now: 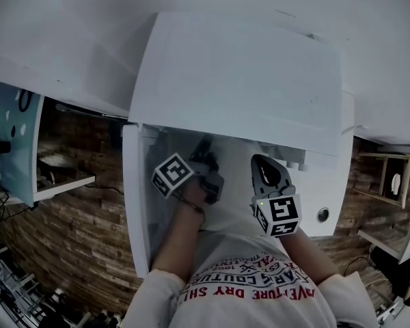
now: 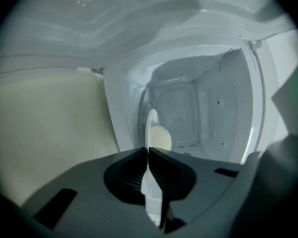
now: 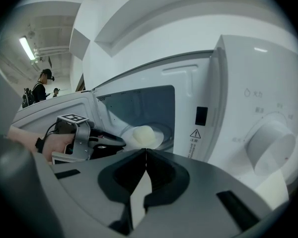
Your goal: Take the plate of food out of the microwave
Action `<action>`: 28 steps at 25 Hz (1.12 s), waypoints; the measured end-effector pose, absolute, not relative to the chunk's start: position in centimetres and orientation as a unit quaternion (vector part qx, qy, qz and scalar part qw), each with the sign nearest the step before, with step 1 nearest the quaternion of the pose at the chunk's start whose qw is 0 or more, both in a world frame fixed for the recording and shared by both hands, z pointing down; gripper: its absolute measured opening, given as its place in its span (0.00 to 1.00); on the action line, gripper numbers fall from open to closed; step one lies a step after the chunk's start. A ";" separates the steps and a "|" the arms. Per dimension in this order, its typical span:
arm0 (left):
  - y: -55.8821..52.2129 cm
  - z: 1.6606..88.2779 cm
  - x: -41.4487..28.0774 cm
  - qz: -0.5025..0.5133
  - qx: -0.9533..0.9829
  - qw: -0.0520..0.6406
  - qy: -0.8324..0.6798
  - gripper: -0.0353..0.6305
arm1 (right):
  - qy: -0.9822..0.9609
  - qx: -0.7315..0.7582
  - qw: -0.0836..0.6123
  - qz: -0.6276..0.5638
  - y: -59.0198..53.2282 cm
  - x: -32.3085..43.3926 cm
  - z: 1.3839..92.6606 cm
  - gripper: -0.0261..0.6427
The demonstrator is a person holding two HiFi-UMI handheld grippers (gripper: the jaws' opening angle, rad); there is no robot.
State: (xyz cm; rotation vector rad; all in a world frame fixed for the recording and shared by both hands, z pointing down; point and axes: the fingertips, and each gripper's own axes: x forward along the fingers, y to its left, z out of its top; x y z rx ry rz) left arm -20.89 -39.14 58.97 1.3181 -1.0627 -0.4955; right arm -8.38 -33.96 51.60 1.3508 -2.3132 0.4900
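Showing the grasp made but the withdrawal not yet done: the left gripper (image 2: 148,155) has its jaws clamped on the rim of the plate (image 3: 164,137), which sits with its pale bun (image 3: 143,135) inside the open microwave (image 3: 238,93), while the right gripper (image 3: 145,155) hovers outside, jaws together and empty.

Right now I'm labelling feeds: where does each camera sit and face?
Head view: on the head, steeply down onto the microwave; left gripper, right gripper, forearms show.
Left gripper view: into the microwave; its jaws shut on the plate.
Right gripper view: toward the microwave's open front; its shut jaws, the left hand.
Both gripper views share the bun.
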 end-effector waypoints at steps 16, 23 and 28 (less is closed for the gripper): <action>-38.4 56.9 -20.9 -0.218 0.629 0.613 -0.426 0.07 | -0.813 0.516 0.201 0.179 -32.3 -8.7 51.7 0.06; -36.9 56.0 -20.7 -0.202 0.655 0.600 -0.413 0.07 | -0.806 0.531 0.193 0.175 -31.1 -8.6 51.5 0.06; -35.2 54.8 -20.7 -0.248 0.641 0.610 -0.394 0.07 | -0.810 0.529 0.192 0.167 -30.0 -8.4 50.9 0.06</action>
